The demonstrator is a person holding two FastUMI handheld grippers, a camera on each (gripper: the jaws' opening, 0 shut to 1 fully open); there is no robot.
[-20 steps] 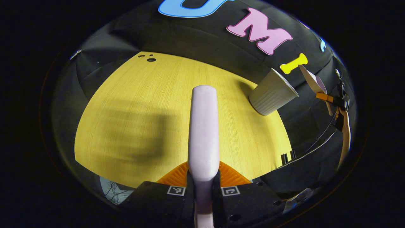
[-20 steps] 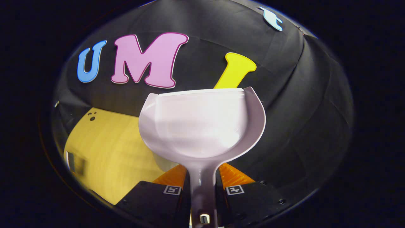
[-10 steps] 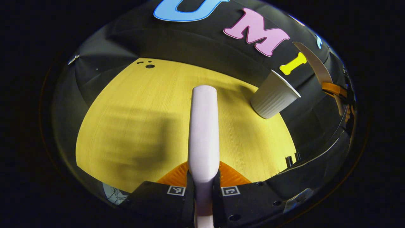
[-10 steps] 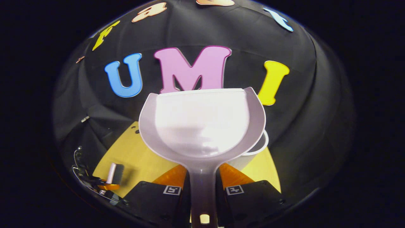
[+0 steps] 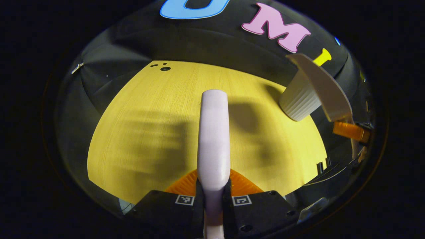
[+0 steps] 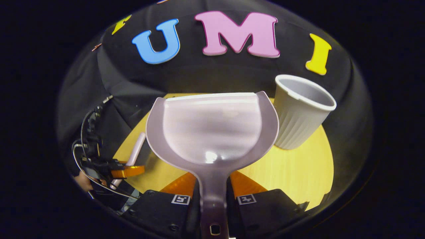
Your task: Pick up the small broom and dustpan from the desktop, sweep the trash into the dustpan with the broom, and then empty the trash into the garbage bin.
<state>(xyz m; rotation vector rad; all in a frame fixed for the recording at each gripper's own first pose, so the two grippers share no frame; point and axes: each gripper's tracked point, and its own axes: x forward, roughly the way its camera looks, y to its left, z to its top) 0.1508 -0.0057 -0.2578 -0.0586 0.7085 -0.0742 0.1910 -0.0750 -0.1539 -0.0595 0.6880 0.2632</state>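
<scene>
In the left gripper view, my left gripper (image 5: 213, 195) is shut on the small broom's pale handle (image 5: 213, 132), which points forward over the yellow desktop (image 5: 149, 132). My right gripper (image 6: 213, 196) is shut on the handle of the pale dustpan (image 6: 212, 129), whose inside looks bare. The ribbed grey garbage bin (image 6: 300, 113) stands upright just right of the pan. From the left gripper view, the dustpan (image 5: 320, 88) hangs tilted in front of the bin (image 5: 297, 101), with the right gripper (image 5: 352, 131) below it.
The left gripper (image 6: 124, 171) with the broom (image 6: 134, 154) sits at the desktop's left edge in the right gripper view, cables trailing behind it. Small dark holes (image 5: 165, 68) mark the desktop's far corner. Black cloth walls close in behind the table.
The right gripper swung the dustpan down and toward the table; the bin now stands beside it. In the left gripper view the pan moved in over the bin. The broom stays gripped.
</scene>
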